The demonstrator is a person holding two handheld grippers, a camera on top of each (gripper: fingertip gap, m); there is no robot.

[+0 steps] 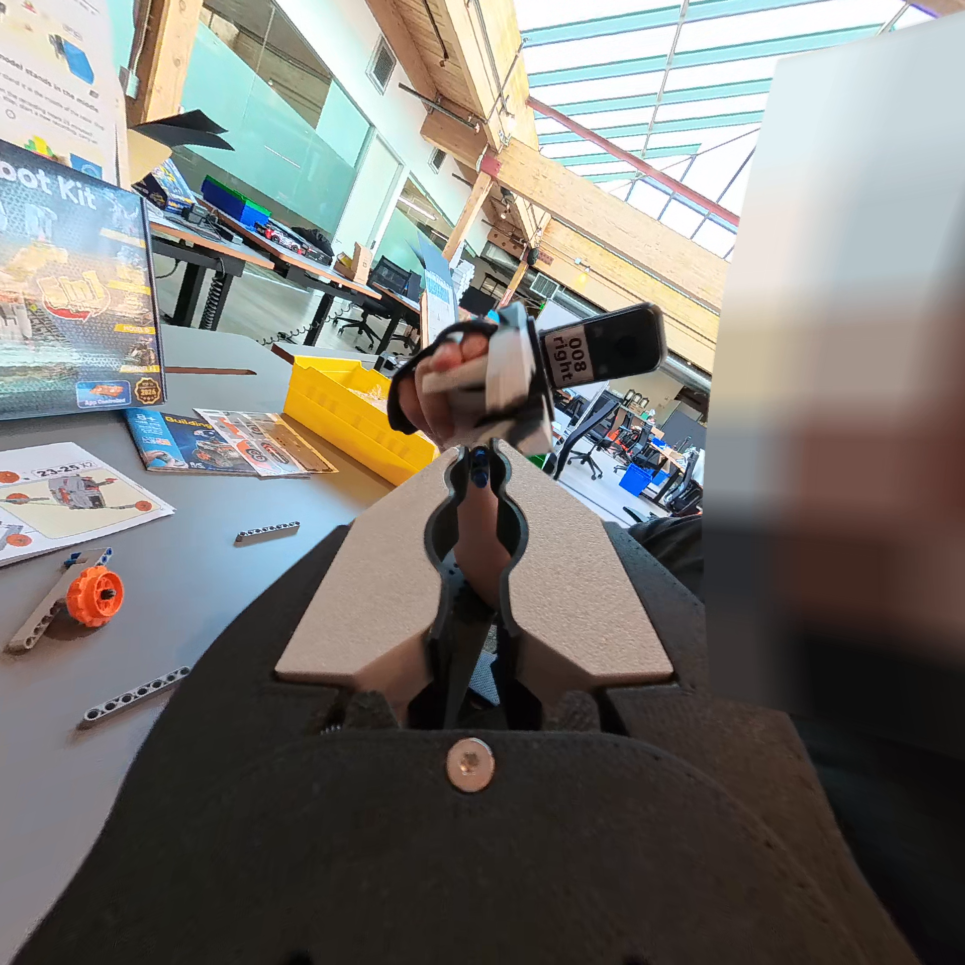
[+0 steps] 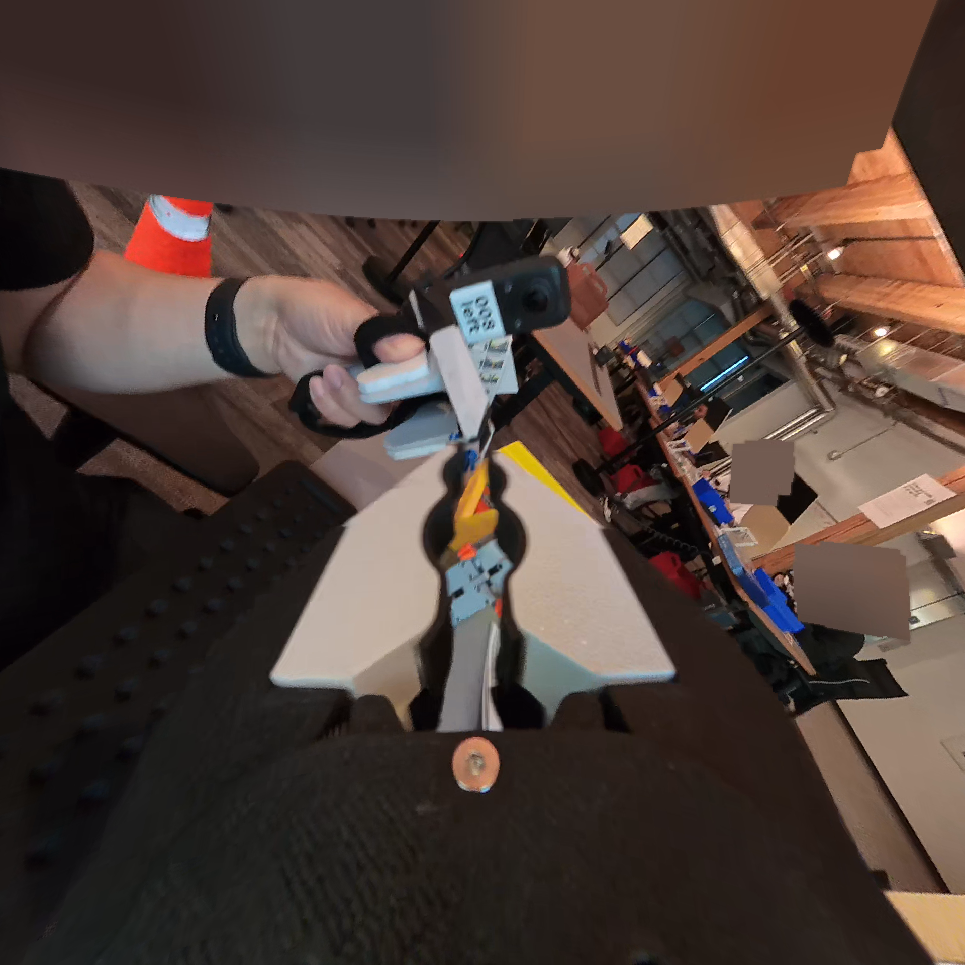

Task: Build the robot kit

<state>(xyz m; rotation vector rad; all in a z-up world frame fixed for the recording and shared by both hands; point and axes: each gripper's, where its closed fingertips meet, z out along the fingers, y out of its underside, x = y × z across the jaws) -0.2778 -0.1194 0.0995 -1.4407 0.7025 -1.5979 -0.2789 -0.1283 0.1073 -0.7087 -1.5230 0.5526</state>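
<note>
My left gripper is shut on a small blue pin at its fingertips and is held above the grey table. The right gripper, in a person's hand, points its tips at that pin from just beyond. In the right wrist view my right gripper is shut, with a grey brick assembly with orange and yellow parts between its fingers. The left gripper, held in a hand with a black wristband, meets its tips, and the blue pin shows there.
On the table to the left lie an orange wheel on a grey beam, two loose grey beams, instruction sheets, a booklet, a kit box and a yellow tray. An orange cone stands on the floor. Both grippers' tips are close together, under 4 cm apart.
</note>
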